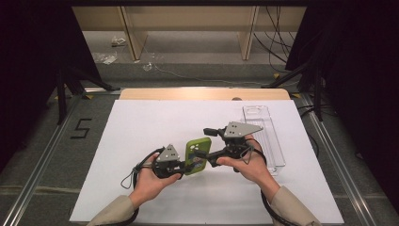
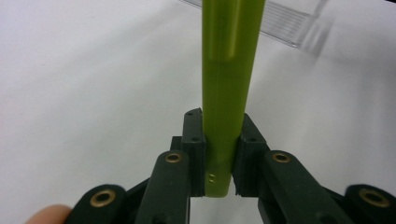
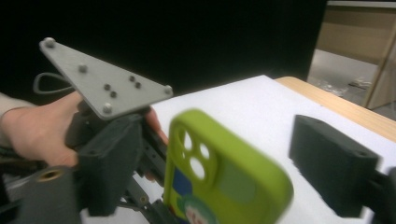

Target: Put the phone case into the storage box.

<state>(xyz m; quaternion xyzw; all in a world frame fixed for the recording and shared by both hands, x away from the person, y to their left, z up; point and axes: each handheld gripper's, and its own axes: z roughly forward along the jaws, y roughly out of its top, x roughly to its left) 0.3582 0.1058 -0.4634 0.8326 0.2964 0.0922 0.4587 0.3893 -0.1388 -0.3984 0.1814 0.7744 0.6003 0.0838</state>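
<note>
A phone in a lime-green case (image 1: 197,155) is held up on edge above the white sheet, camera holes toward the right gripper view (image 3: 224,182). My left gripper (image 1: 184,165) is shut on its lower end; in the left gripper view both pads press the case's sides (image 2: 229,84). My right gripper (image 1: 212,147) stands open at the phone's right, one jaw on each side of it. In the right gripper view the two jaw blocks stand well apart from the case. The left gripper's grey plate (image 3: 102,88) and the hand holding it show behind the phone.
A clear plastic tray (image 1: 266,136) lies on the white sheet (image 1: 141,141) just right of my right hand. The wooden table edge (image 1: 202,93) runs along the back. Dark stands and cables flank the table on the floor.
</note>
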